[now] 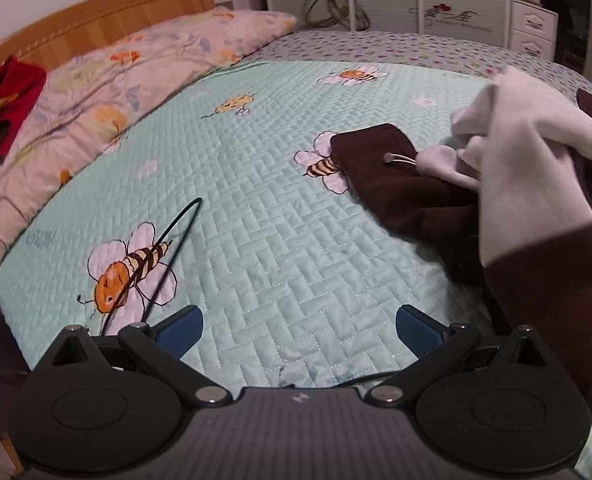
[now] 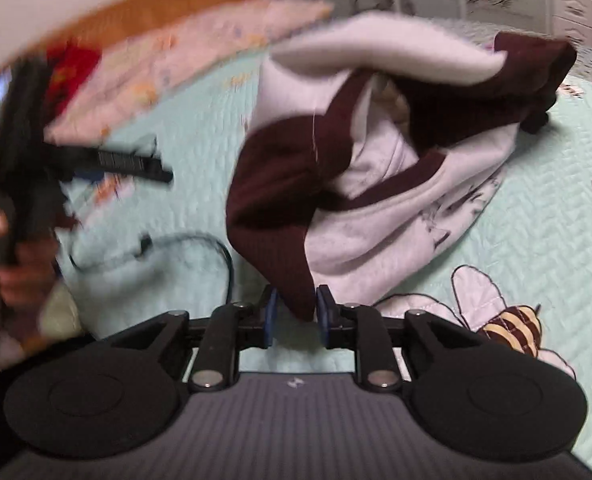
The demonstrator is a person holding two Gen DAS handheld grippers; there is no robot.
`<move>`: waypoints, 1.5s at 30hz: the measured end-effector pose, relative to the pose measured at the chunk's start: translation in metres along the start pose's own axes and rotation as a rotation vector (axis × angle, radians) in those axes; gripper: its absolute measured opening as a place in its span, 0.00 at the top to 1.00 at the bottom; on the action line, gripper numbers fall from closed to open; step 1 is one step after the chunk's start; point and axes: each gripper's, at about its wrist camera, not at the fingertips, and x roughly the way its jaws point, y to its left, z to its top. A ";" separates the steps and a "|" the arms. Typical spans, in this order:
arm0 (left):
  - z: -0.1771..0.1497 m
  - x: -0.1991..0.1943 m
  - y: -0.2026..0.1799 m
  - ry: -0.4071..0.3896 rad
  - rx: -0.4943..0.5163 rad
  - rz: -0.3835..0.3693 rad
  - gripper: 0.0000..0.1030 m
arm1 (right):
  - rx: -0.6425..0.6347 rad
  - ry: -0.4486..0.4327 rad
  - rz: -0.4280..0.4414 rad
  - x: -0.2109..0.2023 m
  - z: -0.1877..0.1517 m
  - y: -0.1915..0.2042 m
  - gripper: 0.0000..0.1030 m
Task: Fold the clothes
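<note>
On the bed (image 1: 256,208), the right tool (image 2: 295,312) pinches a bunched, seemingly unfolded maroon-and-white garment (image 2: 376,208); left tool (image 1: 299,328) spread, holding nothing.

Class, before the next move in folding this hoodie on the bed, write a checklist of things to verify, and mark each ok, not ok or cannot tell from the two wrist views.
1. Right gripper shut on the hoodie: ok, the maroon cuff sits between its pads.
2. Left gripper free to take a second hold: ok, jaws wide apart, nothing between them.
3. Hoodie spread flat: not ok, it hangs bunched and partly lifted.
4. Drawstring clear of the fold: cannot tell, only its end shows.
5. Quilt clear where the hoodie will lie: not ok, a black cable lies on it.
6. Right view sharp enough to judge: not ok, blurred.
</note>
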 end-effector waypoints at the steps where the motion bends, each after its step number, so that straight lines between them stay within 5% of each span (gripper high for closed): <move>1: -0.001 0.000 -0.002 0.006 0.004 -0.004 0.01 | 0.010 -0.031 0.004 -0.008 0.002 0.000 0.76; 4: -0.004 0.002 -0.006 0.029 0.013 -0.017 0.01 | 0.040 -0.128 0.010 -0.028 0.013 -0.003 0.75; 11: -0.011 0.002 -0.010 0.020 0.039 -0.045 0.01 | 0.169 -0.223 -0.269 -0.035 0.039 -0.037 0.67; 16: -0.015 0.003 -0.013 0.015 0.056 -0.065 0.01 | 0.293 -0.281 -0.407 -0.019 0.065 -0.086 0.29; 18: -0.016 0.006 -0.013 0.023 0.056 -0.071 0.01 | 0.374 -0.290 -0.434 -0.002 0.079 -0.108 0.30; 32: -0.023 0.026 -0.018 0.071 0.075 -0.095 0.01 | 0.883 -0.292 -0.382 0.087 0.123 -0.223 0.31; 33: -0.023 0.027 -0.018 0.074 0.079 -0.094 0.01 | 0.886 -0.267 -0.386 0.095 0.125 -0.227 0.35; 35: -0.023 0.029 -0.019 0.081 0.086 -0.090 0.01 | 0.876 -0.229 -0.375 0.108 0.129 -0.231 0.60; 36: -0.022 0.030 -0.019 0.084 0.085 -0.087 0.01 | 0.872 -0.217 -0.354 0.111 0.131 -0.231 0.87; 41: -0.019 0.030 -0.017 0.079 0.074 -0.077 0.01 | 0.847 -0.303 -0.207 0.086 0.134 -0.217 0.92; 45: -0.014 0.022 -0.012 0.056 0.047 -0.070 0.01 | 0.875 -0.542 -0.037 -0.002 0.107 -0.209 0.96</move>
